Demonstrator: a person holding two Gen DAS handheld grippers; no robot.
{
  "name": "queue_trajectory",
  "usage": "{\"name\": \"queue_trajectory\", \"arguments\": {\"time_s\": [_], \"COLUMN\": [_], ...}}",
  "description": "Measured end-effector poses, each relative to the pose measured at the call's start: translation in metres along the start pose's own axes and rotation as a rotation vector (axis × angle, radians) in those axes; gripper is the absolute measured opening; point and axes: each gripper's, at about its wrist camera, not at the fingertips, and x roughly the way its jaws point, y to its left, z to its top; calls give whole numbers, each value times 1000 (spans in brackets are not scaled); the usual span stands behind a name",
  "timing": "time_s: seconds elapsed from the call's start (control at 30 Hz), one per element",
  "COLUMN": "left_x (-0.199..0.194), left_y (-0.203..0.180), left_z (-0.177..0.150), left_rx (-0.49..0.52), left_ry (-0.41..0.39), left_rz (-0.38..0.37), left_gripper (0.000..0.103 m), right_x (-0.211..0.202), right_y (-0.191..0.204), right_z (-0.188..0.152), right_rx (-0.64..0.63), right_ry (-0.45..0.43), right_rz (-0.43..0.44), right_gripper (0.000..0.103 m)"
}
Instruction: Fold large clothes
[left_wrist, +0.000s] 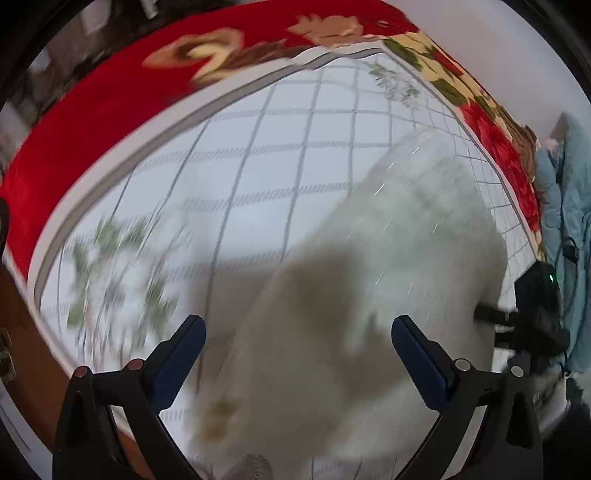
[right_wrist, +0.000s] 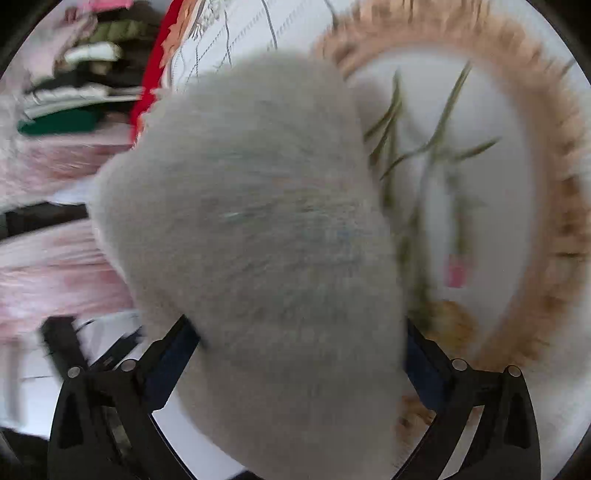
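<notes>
Where it lies on grid-pattern sheet (left_wrist: 280, 155), fluffy pale-grey garment (left_wrist: 388, 258) blurred, bulky.

You have no readable text, label, brand, number or sign in either view; both pictures are blurred by motion.

The big pale garment (right_wrist: 251, 229) filling the middle of the right wrist view is fluffy, long-napped knit, matt and soft-looking. Under it lies a white quilted bedcover (left_wrist: 280, 155) with a stitched grey grid, smooth cloth. Along the upper left of the left wrist view runs a plush red blanket (left_wrist: 92, 122), velvety. The left tongs (left_wrist: 297, 336) look like matt black plastic with dull blue pads (left_wrist: 417, 354).
</notes>
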Motion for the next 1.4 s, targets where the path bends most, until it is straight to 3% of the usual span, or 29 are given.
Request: {"name": "queue_trajectory", "arguments": {"time_s": [0.17, 0.23, 0.3, 0.43, 0.47, 0.5, 0.57, 0.6, 0.73, 0.83, 0.93, 0.97, 1.0, 1.03, 1.07, 1.2, 1.3, 1.33, 1.4], "left_x": [15, 19, 31, 66, 69, 73, 71, 74, 90, 60, 20, 8, -6, -17, -27, -36, -14, -1, 15], "left_y": [-40, -61, -76, -94, -96, -96, -93, -87, -64, -73, -66, -61, -56, -49, -40, 12, 49, 60, 71], "left_z": [42, 59, 73, 90, 91, 92, 90, 91, 92, 92, 84, 79, 72, 64, 52, -7, -49, -63, -79], "left_rx": [128, 189, 241, 272, 276, 274, 264, 252, 185, 183, 118, 100, 72, 41, -2, -226, -435, -521, -603], "left_ry": [-26, -27, -5, 76, 82, 89, 84, 85, 120, 94, 58, 45, 32, 25, 23, 89, 187, 224, 253], "left_rz": [55, 51, 31, -16, -37, -75, -38, -37, -72, -57, -90, -101, -111, -116, -122, -97, -130, -178, -216], "left_gripper": [103, 103, 103, 102, 90, 52, 28, 24, 25, 29, 34, 39, 59, 73, 82, 82, 82, 82, 82], "right_x": [-15, -19, -20, -26, -26, -28, -35, -37, -51, -58, -70, -76, -80, -87, -93, -105, -104, -100, -93], "right_y": [2, 0, -5, -21, -21, -19, -16, -16, -22, -18, -5, -1, 4, 8, 13, 29, 31, 32, 30], "right_z": [-24, -40, -51, -59, -60, -60, -61, -58, -58, -52, -52, -54, -58, -62, -66, -87, -105, -108, -114], "right_rx": [119, 155, 187, 260, 259, 255, 240, 229, 240, 236, 220, 217, 216, 216, 212, 228, 240, 242, 258], "right_ry": [-74, -75, -75, -97, -94, -94, -107, -124, -163, -138, -134, -137, -141, -149, -153, -153, -143, -135, -125], "right_rz": [20, 6, -7, 58, 59, 50, 32, 9, -35, -70, -111, -116, -121, -128, -137, -148, -156, -158, -176], "right_gripper": [70, 69, 79, 84, 84, 84, 84, 84, 84, 84, 84, 84, 84, 85, 85, 85, 85, 85, 85]}}
